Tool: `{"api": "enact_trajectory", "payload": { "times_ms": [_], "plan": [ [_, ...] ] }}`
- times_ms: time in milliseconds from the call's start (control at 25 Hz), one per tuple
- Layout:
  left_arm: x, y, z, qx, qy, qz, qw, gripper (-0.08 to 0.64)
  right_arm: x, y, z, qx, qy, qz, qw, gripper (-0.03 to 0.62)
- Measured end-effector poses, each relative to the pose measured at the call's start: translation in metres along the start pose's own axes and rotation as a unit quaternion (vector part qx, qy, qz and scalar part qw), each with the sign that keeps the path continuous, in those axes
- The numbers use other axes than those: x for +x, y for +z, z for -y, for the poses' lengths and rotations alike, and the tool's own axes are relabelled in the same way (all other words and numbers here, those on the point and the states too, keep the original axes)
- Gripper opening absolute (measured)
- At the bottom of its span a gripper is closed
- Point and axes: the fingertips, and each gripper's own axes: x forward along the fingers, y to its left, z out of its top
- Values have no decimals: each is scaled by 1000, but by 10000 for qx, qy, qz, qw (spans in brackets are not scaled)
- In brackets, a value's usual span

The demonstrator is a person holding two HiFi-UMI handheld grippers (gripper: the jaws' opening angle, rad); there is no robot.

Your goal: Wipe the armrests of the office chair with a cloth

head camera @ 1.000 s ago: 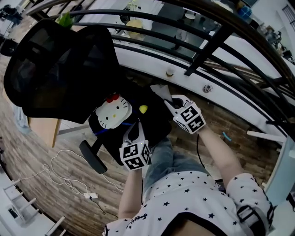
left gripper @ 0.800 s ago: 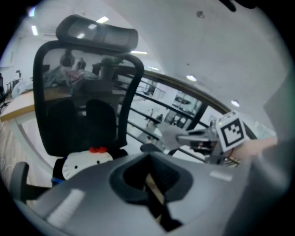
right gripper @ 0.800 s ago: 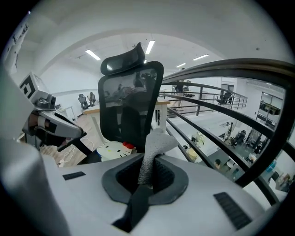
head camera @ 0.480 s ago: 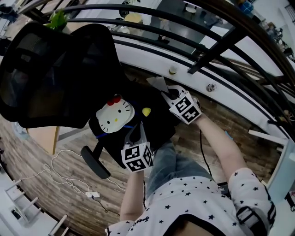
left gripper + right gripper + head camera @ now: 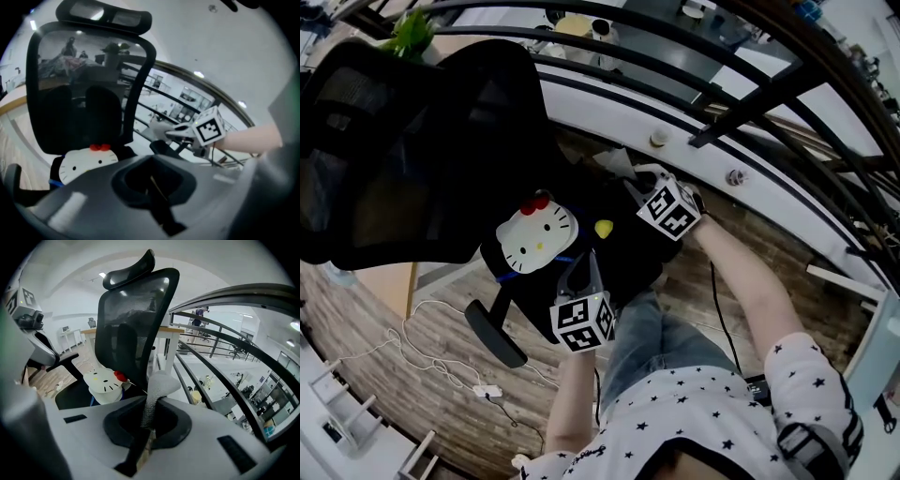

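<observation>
A big black office chair [image 5: 422, 141] is standing beside a long curved railing [image 5: 750, 89]. Its tall net back is leaning to the left in the head view. A white cat-face cushion [image 5: 536, 234] is lying on the seat. A small yellow thing [image 5: 603, 227] is sitting just beside it.

The chair is showing two armrests, one on each side of the seat. One armrest [image 5: 495, 335] is sticking out on the floor side, near the person's left gripper. The other armrest [image 5: 161, 147] is on the railing side, and the right gripper is working there.

I think the wiping is going on at the railing-side one, or is just starting. The pictures are not showing any clean or dirty marks, so I cannot tell how much is done. Nothing is touching the floor-side one, so it looks like it is waiting for its turn.

The cloth [image 5: 157, 383] is pale and bunched up. The right gripper [image 5: 148, 425] is squeezing it tight between its two jaws, and the loose end is poking out in front. It is hanging right over the armrest pad, but I cannot tell if it is pressing on it.

The left gripper [image 5: 153, 183] is hovering over the front of the seat, apart from the cushion. Its jaws are pressing together with nothing between them.
</observation>
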Motion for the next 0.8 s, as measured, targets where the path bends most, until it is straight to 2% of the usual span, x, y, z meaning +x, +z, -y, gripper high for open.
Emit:
{"api": "enact_trajectory", "payload": {
  "times_ms": [440,800],
  "plan": [
    [5,-7,-6,-104,22,-83,9999,5,26,-16,-15,32,365,-367,9987,28],
    [7,-12,-1,-115,-36,-109,9999,5,33,-24,-19,-35,390,-565,9976,28]
  ]
}}
